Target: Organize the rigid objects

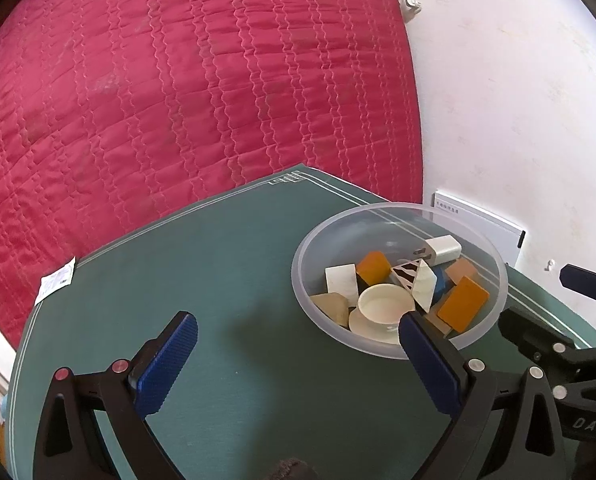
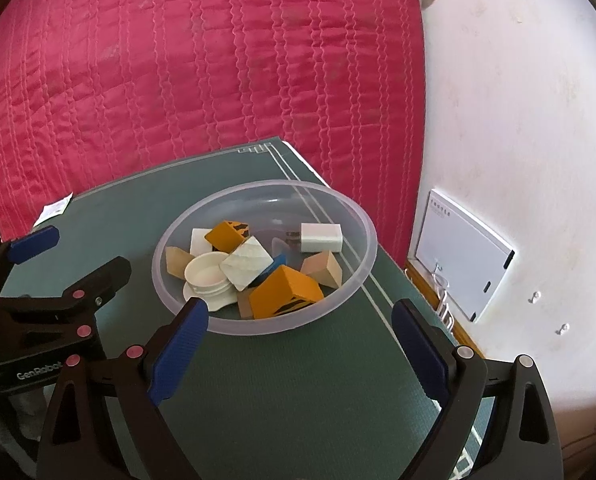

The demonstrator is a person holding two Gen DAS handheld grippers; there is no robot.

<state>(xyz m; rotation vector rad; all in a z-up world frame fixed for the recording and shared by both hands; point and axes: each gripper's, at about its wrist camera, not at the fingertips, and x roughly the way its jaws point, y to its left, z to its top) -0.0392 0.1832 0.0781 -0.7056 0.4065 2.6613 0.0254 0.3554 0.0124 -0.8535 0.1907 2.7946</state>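
A clear plastic bowl stands on the green mat. It holds several small objects: orange blocks, white and tan blocks, a white charger, a white cup on a saucer. My left gripper is open and empty, to the left of the bowl; its right finger overlaps the bowl's near rim. My right gripper is open and empty, just in front of the bowl.
A red quilted bed cover lies behind the mat. A white wall with a white plate stands to the right. A small paper label lies at the mat's left edge.
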